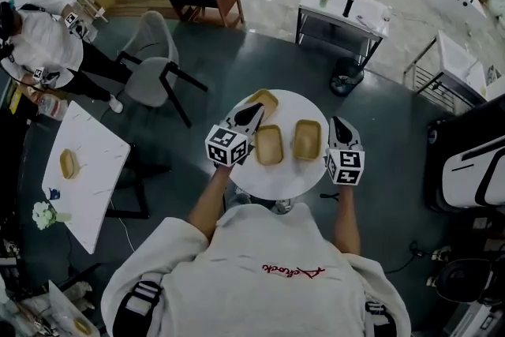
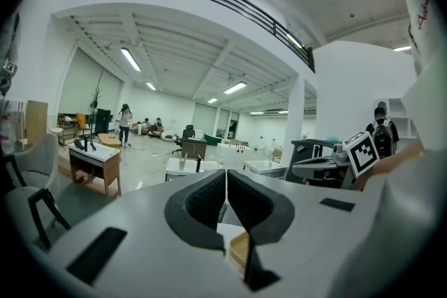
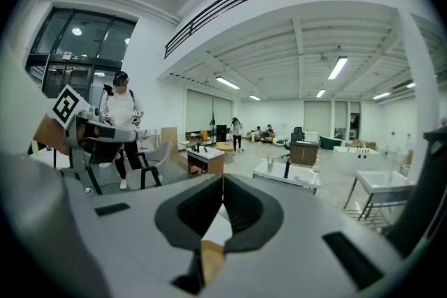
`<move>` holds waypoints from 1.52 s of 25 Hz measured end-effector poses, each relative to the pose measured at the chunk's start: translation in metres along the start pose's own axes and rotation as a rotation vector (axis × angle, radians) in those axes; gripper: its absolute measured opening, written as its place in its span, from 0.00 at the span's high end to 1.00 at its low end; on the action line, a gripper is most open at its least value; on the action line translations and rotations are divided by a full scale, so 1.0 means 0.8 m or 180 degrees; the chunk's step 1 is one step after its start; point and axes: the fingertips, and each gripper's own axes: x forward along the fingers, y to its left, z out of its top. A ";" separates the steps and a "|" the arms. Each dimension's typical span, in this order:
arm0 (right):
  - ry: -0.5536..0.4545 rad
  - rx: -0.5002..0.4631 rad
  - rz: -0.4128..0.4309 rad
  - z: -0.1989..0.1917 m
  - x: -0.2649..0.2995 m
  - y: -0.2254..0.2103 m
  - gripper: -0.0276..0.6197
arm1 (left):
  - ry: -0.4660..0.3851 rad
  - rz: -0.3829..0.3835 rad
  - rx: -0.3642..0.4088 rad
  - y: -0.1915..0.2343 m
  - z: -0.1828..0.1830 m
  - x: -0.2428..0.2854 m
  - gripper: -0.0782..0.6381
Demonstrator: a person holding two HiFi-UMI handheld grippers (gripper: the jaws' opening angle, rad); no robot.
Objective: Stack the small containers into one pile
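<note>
Round white table (image 1: 276, 177), just in front of the person. Three small tan containers on it, all separate, none stacked yet: far-left container (image 1: 263, 100), middle container (image 1: 269, 144), right container (image 1: 307, 140). The middle and right ones lie side by side, near each other but apart.

Left gripper (image 1: 253, 113) sits at the table's left edge, beside the far-left container. Its jaws are pressed together with nothing between them. Right gripper (image 1: 338, 122) hovers just right of the right container, jaws likewise closed and empty.

Step in hand, as judged: first pick-up.
- Spread the jaws before going in.
- Pinch one wall at a short end.
- Lift clear and keep the container level.
- Line up the long sides over the neighbour and lower until it nests.
- Steady the base container with the other gripper, since these light pieces probably slide.
</note>
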 end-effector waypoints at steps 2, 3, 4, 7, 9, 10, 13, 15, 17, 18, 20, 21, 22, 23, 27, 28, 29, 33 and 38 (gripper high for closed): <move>0.0022 0.0028 -0.0062 0.001 0.003 0.000 0.93 | 0.0021 -0.0025 -0.0035 0.009 -0.003 0.001 0.87; 0.0033 0.0028 -0.0078 0.002 0.006 0.001 0.93 | 0.0025 -0.0036 -0.0050 0.015 -0.004 0.001 0.87; 0.0045 0.0027 -0.0091 0.003 0.009 0.003 0.93 | 0.0027 -0.0045 -0.0063 0.021 -0.004 0.000 0.87; 0.0087 0.0064 -0.0117 0.001 0.018 0.010 0.93 | 0.0042 -0.0084 -0.0099 0.038 -0.006 0.001 0.87; 0.0135 0.0092 -0.0127 -0.003 0.024 0.017 0.93 | 0.0068 -0.0112 -0.0130 0.048 -0.010 0.002 0.87; 0.0163 0.0104 -0.0134 -0.005 0.027 0.020 0.93 | 0.0088 -0.0124 -0.0144 0.053 -0.012 0.002 0.87; 0.0262 0.0143 -0.0154 -0.019 0.032 0.027 0.93 | 0.0168 -0.0158 -0.0192 0.062 -0.025 0.003 0.87; 0.0337 0.0170 -0.0159 -0.032 0.034 0.029 0.93 | 0.0217 -0.0176 -0.0231 0.065 -0.036 0.005 0.87; 0.0422 0.0206 -0.0157 -0.047 0.034 0.030 0.93 | 0.0270 -0.0193 -0.0269 0.067 -0.046 0.008 0.87; 0.0468 0.0224 -0.0151 -0.055 0.034 0.031 0.93 | 0.0302 -0.0199 -0.0286 0.067 -0.052 0.009 0.87; 0.0561 0.0256 -0.0135 -0.072 0.034 0.033 0.93 | 0.0368 -0.0202 -0.0318 0.066 -0.065 0.010 0.87; 0.0609 0.0270 -0.0124 -0.081 0.034 0.034 0.93 | 0.0396 -0.0200 -0.0338 0.066 -0.071 0.011 0.87; 0.0658 0.0282 -0.0111 -0.090 0.034 0.034 0.93 | 0.0421 -0.0195 -0.0359 0.065 -0.078 0.011 0.87; 0.0708 0.0296 -0.0097 -0.099 0.033 0.035 0.93 | 0.0446 -0.0190 -0.0381 0.064 -0.085 0.011 0.87; 0.0886 0.0367 -0.0061 -0.134 0.029 0.038 0.93 | 0.0544 -0.0150 -0.0467 0.061 -0.111 0.007 0.87; 0.0921 0.0390 -0.0054 -0.141 0.028 0.040 0.93 | 0.0569 -0.0132 -0.0489 0.062 -0.118 0.004 0.87; 0.0954 0.0410 -0.0042 -0.149 0.028 0.043 0.93 | 0.0592 -0.0115 -0.0511 0.062 -0.125 0.002 0.87; 0.1101 0.0474 0.0015 -0.181 0.021 0.056 0.93 | 0.0693 -0.0087 -0.0570 0.058 -0.153 -0.007 0.87; 0.1272 0.0573 0.0076 -0.221 0.010 0.075 0.93 | 0.0779 -0.0043 -0.0639 0.056 -0.183 -0.023 0.87</move>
